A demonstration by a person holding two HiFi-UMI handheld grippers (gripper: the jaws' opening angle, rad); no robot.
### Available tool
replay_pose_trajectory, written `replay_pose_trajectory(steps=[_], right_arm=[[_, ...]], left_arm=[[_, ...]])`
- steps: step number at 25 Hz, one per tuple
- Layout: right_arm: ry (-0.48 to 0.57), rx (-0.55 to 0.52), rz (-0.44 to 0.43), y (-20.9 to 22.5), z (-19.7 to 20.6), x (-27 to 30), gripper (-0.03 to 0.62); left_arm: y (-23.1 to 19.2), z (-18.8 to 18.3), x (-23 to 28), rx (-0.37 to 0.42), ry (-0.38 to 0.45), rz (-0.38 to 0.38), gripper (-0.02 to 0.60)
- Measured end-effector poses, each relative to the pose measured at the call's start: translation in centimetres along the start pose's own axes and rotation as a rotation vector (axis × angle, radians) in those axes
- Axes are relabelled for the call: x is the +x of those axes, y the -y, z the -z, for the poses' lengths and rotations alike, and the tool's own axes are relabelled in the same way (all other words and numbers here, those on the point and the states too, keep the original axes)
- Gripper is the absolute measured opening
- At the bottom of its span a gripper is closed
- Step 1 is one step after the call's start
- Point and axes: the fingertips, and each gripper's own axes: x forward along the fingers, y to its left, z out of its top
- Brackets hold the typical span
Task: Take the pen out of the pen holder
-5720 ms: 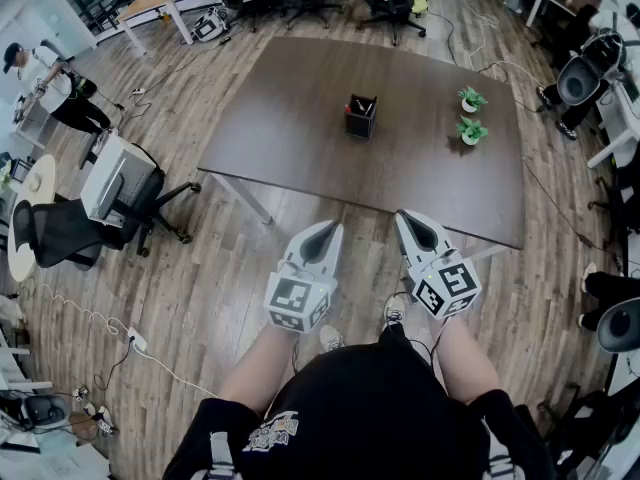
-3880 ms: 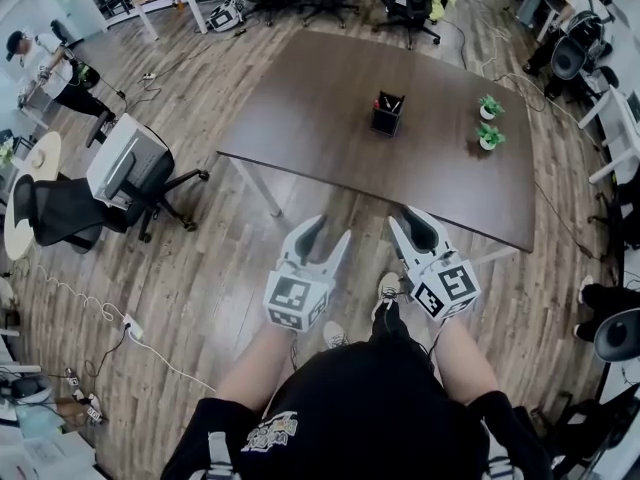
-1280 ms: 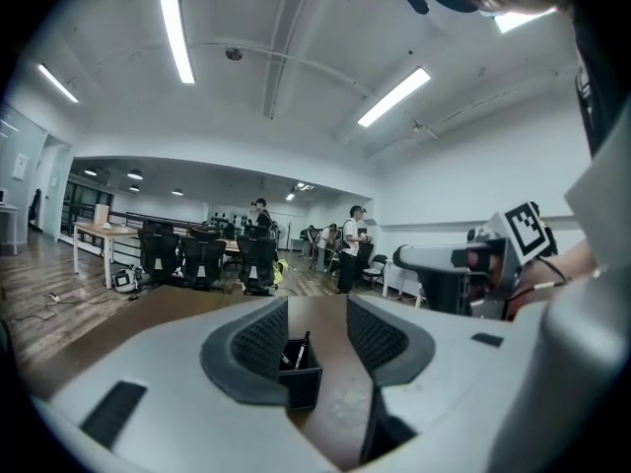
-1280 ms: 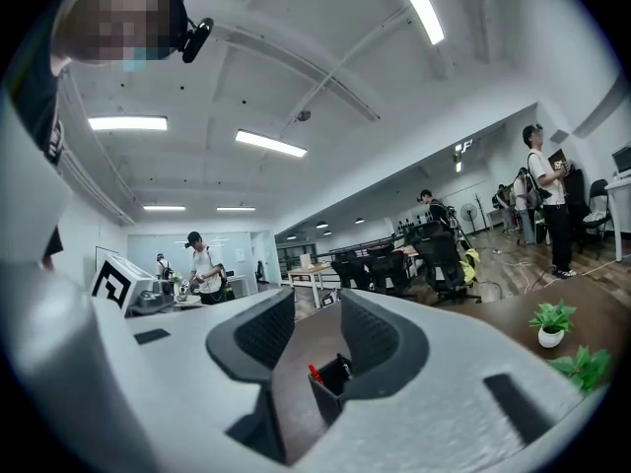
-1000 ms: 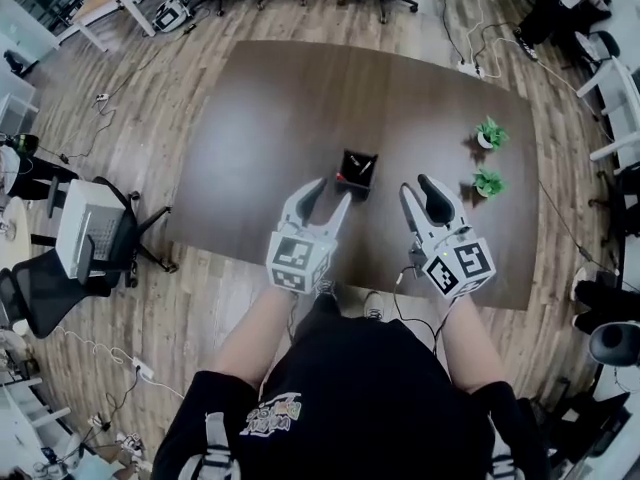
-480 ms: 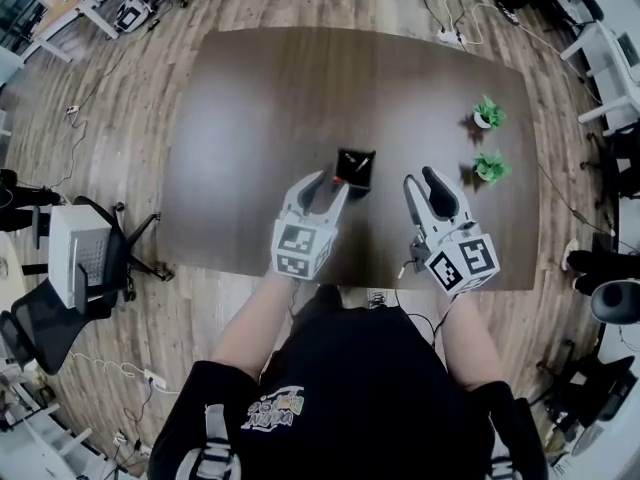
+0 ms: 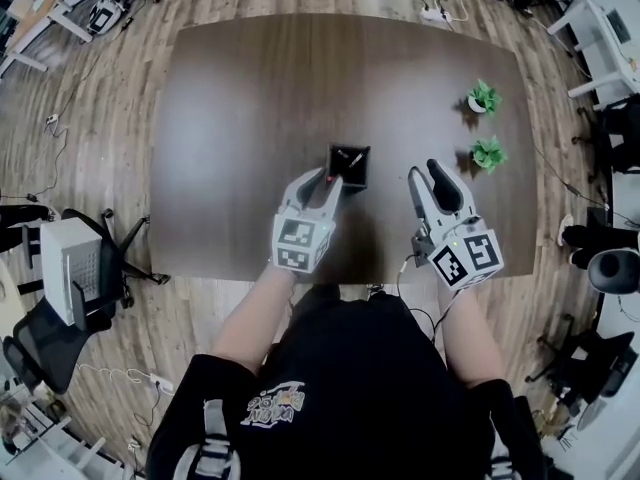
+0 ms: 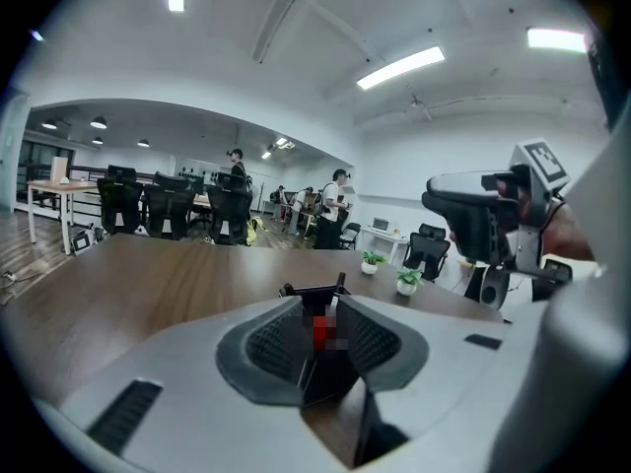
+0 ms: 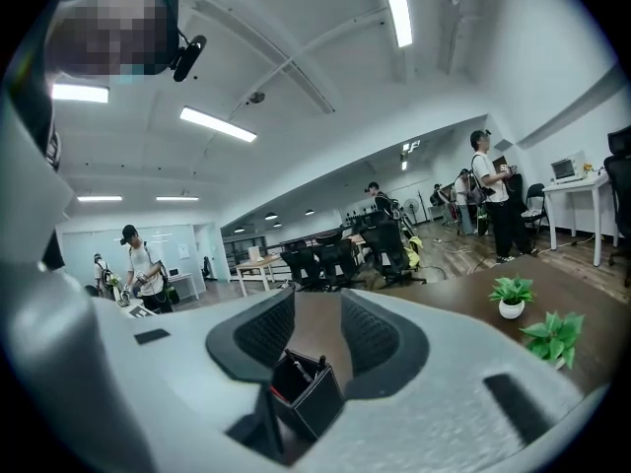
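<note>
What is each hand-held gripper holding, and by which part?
Nothing yet. The left hand-held gripper has just been closing its jaws, the top of a red pen in their gap, pads not visibly pressing. The right hand-held gripper is open, empty.

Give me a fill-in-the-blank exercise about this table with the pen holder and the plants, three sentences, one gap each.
1. The square pen holder on the table is ___ in colour.
2. ___ small potted plants stand on the table.
3. In the head view, the potted plants stand to the ___ of the pen holder.
Missing words: black; two; right.
</note>
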Motion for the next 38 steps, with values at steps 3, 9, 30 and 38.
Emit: replay_pose_trajectory(steps=[3,9,30,38], right_arm=[[0.0,0.003,0.013,0.3,0.0,0.0,0.156],[0.001,0.015,0.029,0.8,0.1,0.1,0.155],[0.038,0.03,0.019,1.0,-1.1,-1.7,0.013],[0.075,0.016,-0.034,0.8,-2.3,-3.0,0.005]], left_arm=[[0.1,0.4,0.4,0.003,-0.004,0.005,0.09],[-0.3,1.0,0.8,0.017,-0.007,-0.009,0.04],[1.2,-3.3,-1.0,0.03,0.073,-0.03,0.029],[2.1,-6.5,-3.3,0.06,0.148,-0.086,0.029]])
